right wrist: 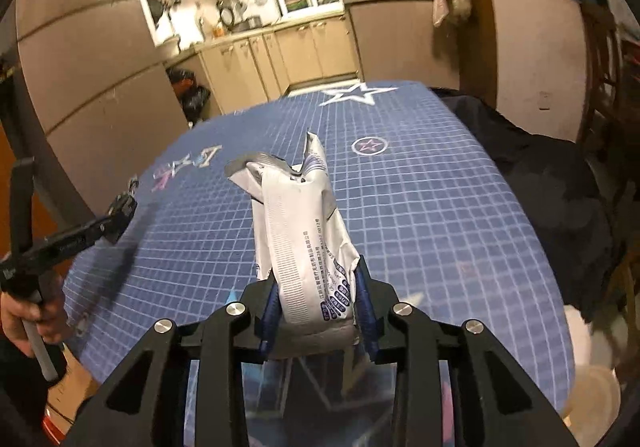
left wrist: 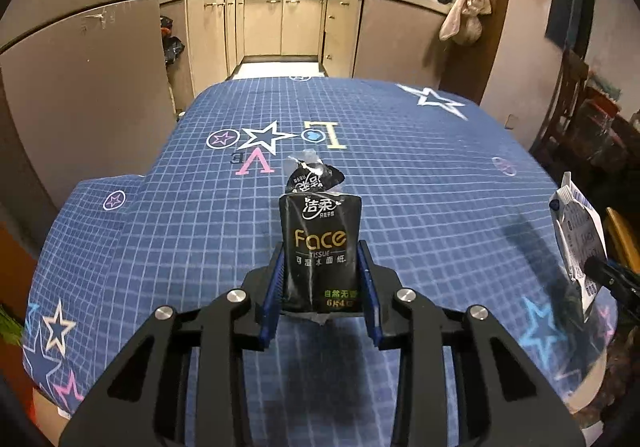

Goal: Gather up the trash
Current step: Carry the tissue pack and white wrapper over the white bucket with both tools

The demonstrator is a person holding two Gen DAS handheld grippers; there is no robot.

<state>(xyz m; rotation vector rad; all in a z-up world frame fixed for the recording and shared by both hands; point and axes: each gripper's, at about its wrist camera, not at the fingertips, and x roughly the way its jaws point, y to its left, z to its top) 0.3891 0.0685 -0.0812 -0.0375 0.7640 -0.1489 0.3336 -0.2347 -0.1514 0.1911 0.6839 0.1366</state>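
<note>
Table (left wrist: 400, 175) edge curves off at 9 and 3 o'clock in the left wrist view, far edge at 12; the grid-and-star blue cloth is bare ahead of both tools, so open room runs toward 12 o'clock. Left gripper (left wrist: 322, 275) is pinching a black tissue packet (left wrist: 320, 243) — blue pads pressed on both its sides, packet upright and lifted off the cloth. Readable print: "Face", "TISSUE", Chinese characters above and below; glossy soft film, torn crumpled flap at its top. Right gripper (right wrist: 316, 301) is clamped on a white wrapper (right wrist: 298, 231), also clear of the cloth, sticking out toward 12 o'clock; fine print and blue marks on it are too small to read. It is crinkled matte film, silver inside at the ragged open end. In the right wrist view, a hand (right wrist: 24, 317) at 9 o'clock grips the other tool's handle. A dark jacket (right wrist: 556, 207) is heaped over the table edge at 3 o'clock. Beige kitchen cabinets (left wrist: 264, 27) stand beyond the far edge, a gap of floor between.
</note>
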